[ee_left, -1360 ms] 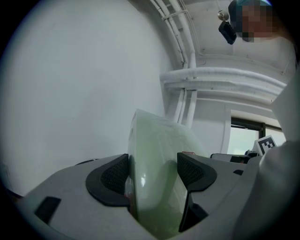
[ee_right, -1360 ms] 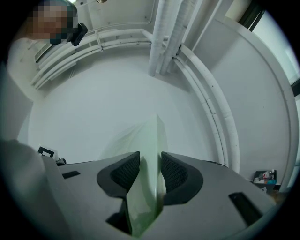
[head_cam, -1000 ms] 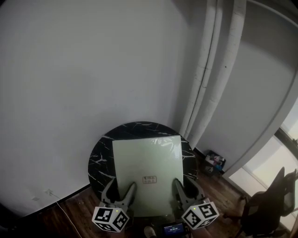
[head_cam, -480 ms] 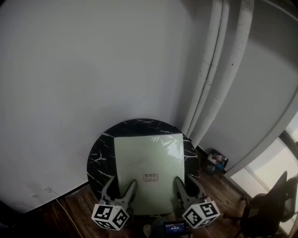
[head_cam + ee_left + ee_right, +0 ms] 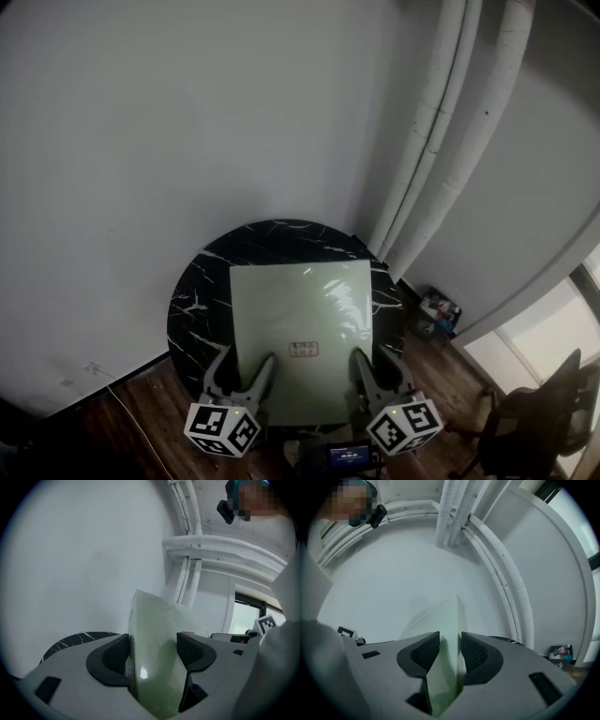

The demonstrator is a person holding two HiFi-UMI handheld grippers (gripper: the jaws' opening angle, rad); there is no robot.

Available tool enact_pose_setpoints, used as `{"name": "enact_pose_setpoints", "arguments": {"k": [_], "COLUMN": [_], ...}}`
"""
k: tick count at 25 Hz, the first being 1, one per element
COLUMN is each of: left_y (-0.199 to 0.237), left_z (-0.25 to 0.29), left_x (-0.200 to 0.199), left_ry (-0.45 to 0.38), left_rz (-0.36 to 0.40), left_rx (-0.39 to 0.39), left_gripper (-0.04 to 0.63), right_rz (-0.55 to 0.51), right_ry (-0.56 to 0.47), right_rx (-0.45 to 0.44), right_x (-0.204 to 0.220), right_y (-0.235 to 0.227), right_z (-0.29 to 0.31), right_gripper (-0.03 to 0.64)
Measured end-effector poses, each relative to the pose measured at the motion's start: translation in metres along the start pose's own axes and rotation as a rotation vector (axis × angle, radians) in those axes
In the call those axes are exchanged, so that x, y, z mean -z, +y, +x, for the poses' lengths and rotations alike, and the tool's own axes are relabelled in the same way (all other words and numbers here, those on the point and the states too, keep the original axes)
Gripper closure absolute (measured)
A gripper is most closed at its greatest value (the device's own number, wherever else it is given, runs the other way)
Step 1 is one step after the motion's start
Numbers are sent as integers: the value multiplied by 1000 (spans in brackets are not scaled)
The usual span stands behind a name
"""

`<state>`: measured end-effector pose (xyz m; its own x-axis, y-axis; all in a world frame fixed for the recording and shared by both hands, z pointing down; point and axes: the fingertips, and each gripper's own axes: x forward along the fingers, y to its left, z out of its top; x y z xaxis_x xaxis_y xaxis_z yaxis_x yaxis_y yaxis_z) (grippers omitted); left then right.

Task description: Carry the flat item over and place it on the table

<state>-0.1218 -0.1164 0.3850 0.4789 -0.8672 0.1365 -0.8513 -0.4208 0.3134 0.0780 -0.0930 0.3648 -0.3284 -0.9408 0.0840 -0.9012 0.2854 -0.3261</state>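
Note:
A pale green flat panel (image 5: 300,323) in glossy wrap hangs over a round black marble table (image 5: 197,300), seen in the head view. My left gripper (image 5: 251,380) is shut on its near edge at the left, my right gripper (image 5: 367,375) on the same edge at the right. In the left gripper view the panel (image 5: 154,620) rises between the two dark pads of the left gripper (image 5: 152,641). The right gripper view shows the panel (image 5: 445,616) edge-on, pinched tight by the right gripper (image 5: 450,641). Whether the panel touches the table top is hidden.
The table stands against a white wall, with two white pipes (image 5: 441,141) running down at the right. A small box of items (image 5: 439,311) sits on the wooden floor by the pipes. A black chair (image 5: 525,422) is at lower right, a cable (image 5: 122,403) at lower left.
The table has come slightly closer and looks larger under the panel. Both grippers keep the same hold on the panel's near edge.

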Motion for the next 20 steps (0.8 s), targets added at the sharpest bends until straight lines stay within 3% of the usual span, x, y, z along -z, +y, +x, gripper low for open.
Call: {"name": "enact_pose_setpoints", "arguments": {"k": [20], "left_y": [55], "left_z": [59], "left_x": [78], "left_ry": [172], "left_rz": [-101], "left_rx": [-82], "left_gripper": [267], "right_rz": [59], "right_ry": [204], "right_rx": [28], "right_x": [79], "right_y": [-49], "right_z": [70], "right_gripper": [491]}}
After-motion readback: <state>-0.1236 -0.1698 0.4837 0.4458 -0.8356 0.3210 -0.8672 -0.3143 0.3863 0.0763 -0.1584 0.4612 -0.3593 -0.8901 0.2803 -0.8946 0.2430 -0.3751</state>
